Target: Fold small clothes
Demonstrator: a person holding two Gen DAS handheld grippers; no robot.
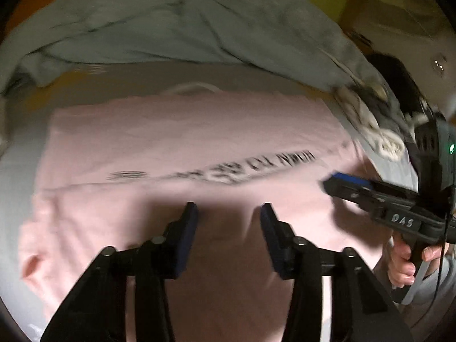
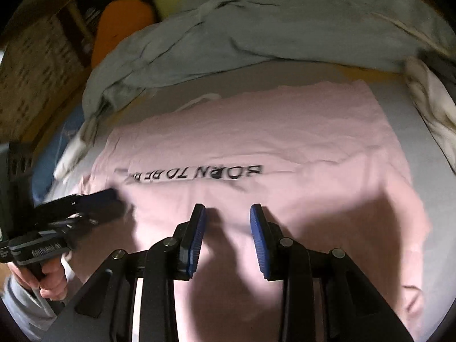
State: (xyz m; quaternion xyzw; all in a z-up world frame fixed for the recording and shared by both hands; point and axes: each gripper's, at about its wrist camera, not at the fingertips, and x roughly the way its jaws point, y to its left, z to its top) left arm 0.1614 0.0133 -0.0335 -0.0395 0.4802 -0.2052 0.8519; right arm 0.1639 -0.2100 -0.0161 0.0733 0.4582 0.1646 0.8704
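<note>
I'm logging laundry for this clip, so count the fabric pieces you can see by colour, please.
Pink: 1, the pink T-shirt with black lettering, spread flat.
Grey-blue: 1, the crumpled grey-blue garment beyond it.
White: 1, the bunched white cloth at the right edge.
Total: 3. Blur may hide more in the pile.

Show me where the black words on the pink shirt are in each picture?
Left wrist view: the black words run across the middle of the pink shirt, beyond the open left gripper.
Right wrist view: the black words sit left of center, beyond the open right gripper.
Shared landmark: the crumpled grey garment lies past the shirt in both.
</note>
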